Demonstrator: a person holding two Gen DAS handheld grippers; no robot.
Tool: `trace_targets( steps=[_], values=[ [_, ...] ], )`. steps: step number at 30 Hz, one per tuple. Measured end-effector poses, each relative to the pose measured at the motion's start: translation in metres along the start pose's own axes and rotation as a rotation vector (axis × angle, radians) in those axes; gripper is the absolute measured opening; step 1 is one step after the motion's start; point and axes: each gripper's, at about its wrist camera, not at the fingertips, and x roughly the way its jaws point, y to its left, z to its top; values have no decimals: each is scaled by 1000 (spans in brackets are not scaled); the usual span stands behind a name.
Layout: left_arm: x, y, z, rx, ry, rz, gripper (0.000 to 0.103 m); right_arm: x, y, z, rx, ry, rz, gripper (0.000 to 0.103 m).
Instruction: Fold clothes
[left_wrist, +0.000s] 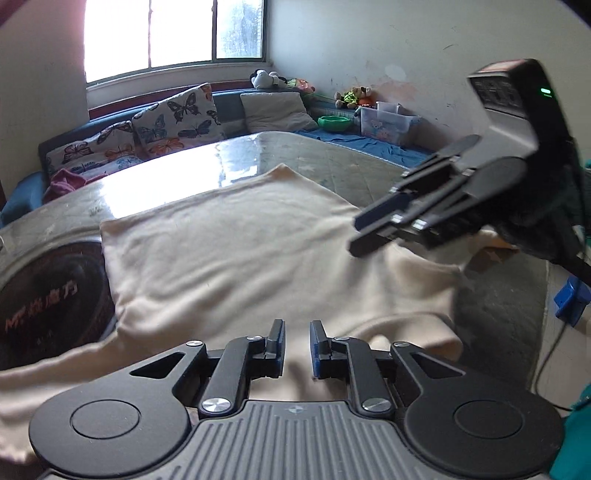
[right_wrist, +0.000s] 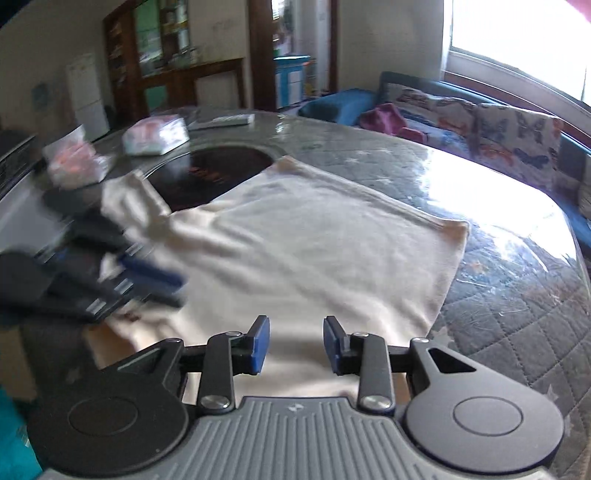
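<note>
A cream garment (left_wrist: 229, 258) (right_wrist: 314, 251) lies spread on the table, mostly flat, with a sleeve trailing towards the near left in the left wrist view. My left gripper (left_wrist: 297, 345) hovers over the garment's near edge with its jaws a narrow gap apart and nothing between them. It shows blurred at the left of the right wrist view (right_wrist: 177, 290). My right gripper (right_wrist: 296, 345) stands open above the near part of the cloth, its blue pads (right_wrist: 258, 343) clear of the fabric. In the left wrist view the right gripper (left_wrist: 356, 236) hangs over the garment's right side.
The table (left_wrist: 332, 162) has a quilted grey cover under a shiny clear sheet and a dark round inset (left_wrist: 51, 295) (right_wrist: 221, 166) partly under the garment. Plastic packets (right_wrist: 155, 134) and a remote (right_wrist: 225, 120) lie at its far side. A sofa with butterfly cushions (left_wrist: 173, 114) runs behind.
</note>
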Motion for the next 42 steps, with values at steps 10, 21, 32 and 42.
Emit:
trace_targets(
  steps=[10, 21, 32, 42],
  values=[
    [-14, 1, -17, -53, 13, -29, 16, 19, 0, -11, 24, 11, -55, 40],
    [-5, 34, 15, -146, -41, 58, 17, -21, 30, -38, -140, 39, -77, 46],
    [5, 74, 2, -328, -29, 199, 18, -10, 24, -27, -72, -6, -41, 47],
    [10, 81, 19, -378, -65, 210, 25, -10, 26, -30, -51, -8, -27, 48]
  ],
)
